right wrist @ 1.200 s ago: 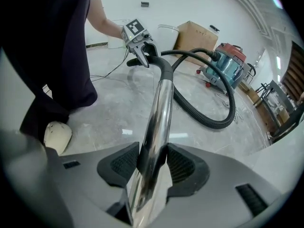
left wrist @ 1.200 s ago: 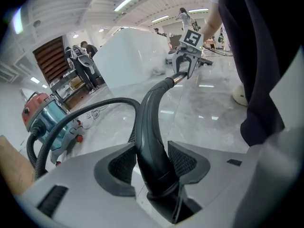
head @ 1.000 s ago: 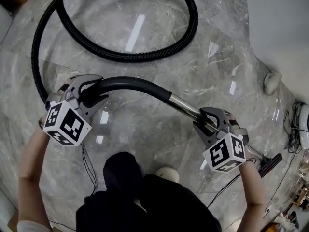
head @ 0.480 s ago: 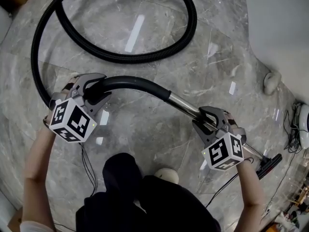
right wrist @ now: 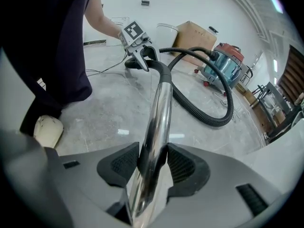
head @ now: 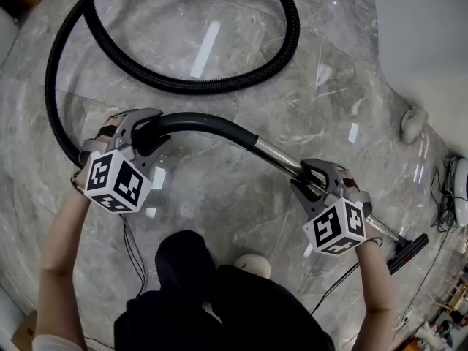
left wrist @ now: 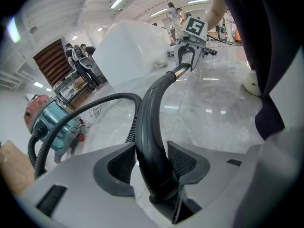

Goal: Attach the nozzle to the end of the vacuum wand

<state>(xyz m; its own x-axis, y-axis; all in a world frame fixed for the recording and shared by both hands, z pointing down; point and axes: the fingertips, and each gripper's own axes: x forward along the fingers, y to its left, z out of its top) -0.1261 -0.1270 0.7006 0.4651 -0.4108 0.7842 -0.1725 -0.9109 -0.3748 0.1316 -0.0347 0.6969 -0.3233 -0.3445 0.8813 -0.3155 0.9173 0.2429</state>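
The long chrome metal vacuum wand point(head: 280, 159) runs slantwise above the grey marble floor point(head: 241, 57), and everything here is placed from it. At the wand's upper end joins the curved black plastic handle point(left wrist: 151, 127), and the left gripper point(left wrist: 152, 161) is clamped on this handle, its ribbed pads pressing on both sides with the jaws standing fairly wide round the thick tube. Lower on the wand, the right gripper point(right wrist: 152, 163) is closed on the bare chrome itself, a pad tight against each side.

The small black nozzle point(head: 409, 248) sits at the wand's far lower end, past the right gripper, down near the floor. It meets the tip of the wand, though how firmly it is seated there cannot be made out.

From the handle at the wand's upper end the black ribbed hose point(head: 183, 86) loops wide over the floor, away from the wand, and leads to the red and teal vacuum canister point(right wrist: 223, 63). A cream shoe point(head: 252, 264) stands on the floor beside the wand's middle, on the person's side
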